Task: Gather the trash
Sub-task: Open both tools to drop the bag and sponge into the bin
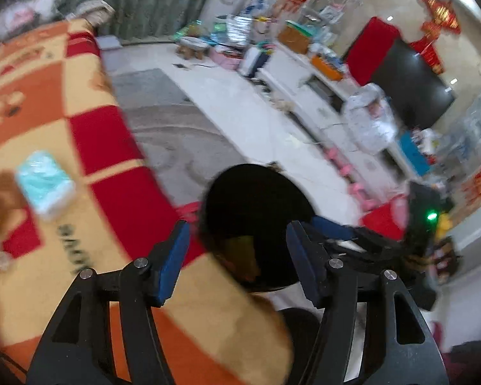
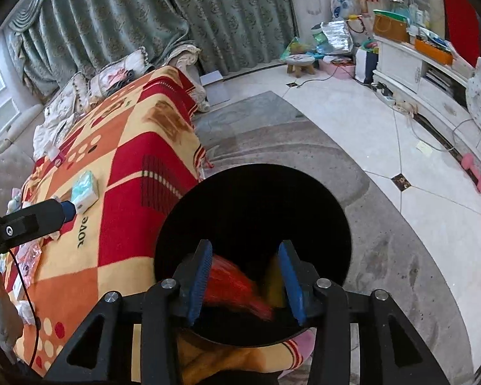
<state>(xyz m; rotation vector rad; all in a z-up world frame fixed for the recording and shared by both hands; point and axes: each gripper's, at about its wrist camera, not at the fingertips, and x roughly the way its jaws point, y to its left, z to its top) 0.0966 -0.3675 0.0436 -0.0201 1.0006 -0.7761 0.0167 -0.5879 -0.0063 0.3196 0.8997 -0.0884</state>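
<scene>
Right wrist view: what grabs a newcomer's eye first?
The round black bin dead centre, beside the table, with the right gripper over its mouth and a blurred red wrapper between the open jaws. Next, the loud red, orange and yellow checked tablecloth at left, bearing a pale blue tissue pack.

Black round bin beside blanket-covered table, open-topped; red wrapper, yellow scrap inside.

Green curtains, white tiled floor, white cabinet
</scene>
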